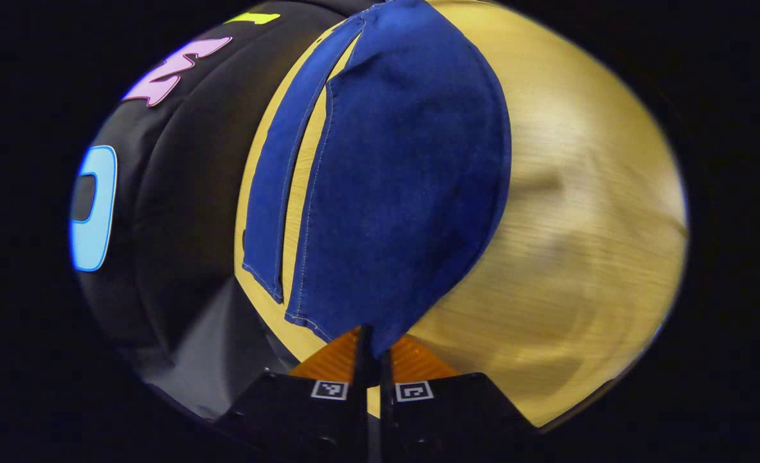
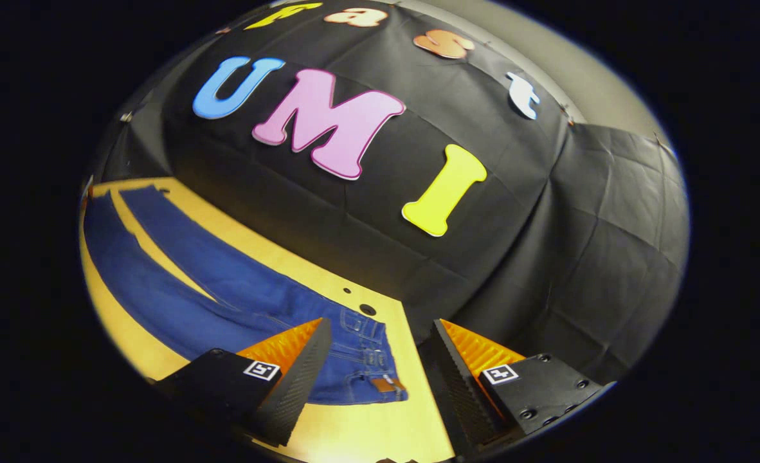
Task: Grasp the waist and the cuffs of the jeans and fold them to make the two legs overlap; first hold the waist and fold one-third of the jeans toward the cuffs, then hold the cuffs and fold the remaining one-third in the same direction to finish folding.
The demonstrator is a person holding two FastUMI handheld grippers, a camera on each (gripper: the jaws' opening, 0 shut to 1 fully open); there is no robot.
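Yellow wooden table (image 2: pixel 367 444), black cloth wall (image 2: pixel 547 257)

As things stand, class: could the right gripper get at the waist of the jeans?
Probably yes. The right gripper is open, hovering above the table, with the jeans' waist lying flat just ahead between its fingers. Nothing sits in between; it would only need to lower.

From my left gripper view the counter (image 1: pixel 579 212) at three o'clock is smeared with blur, and the jeans (image 1: pixel 406 167) run out of sight at twelve. I cannot see the cuff edge between my jaws. In my right gripper view, a finger (image 2: pixel 290 379) hides part of the waist (image 2: pixel 370 360).
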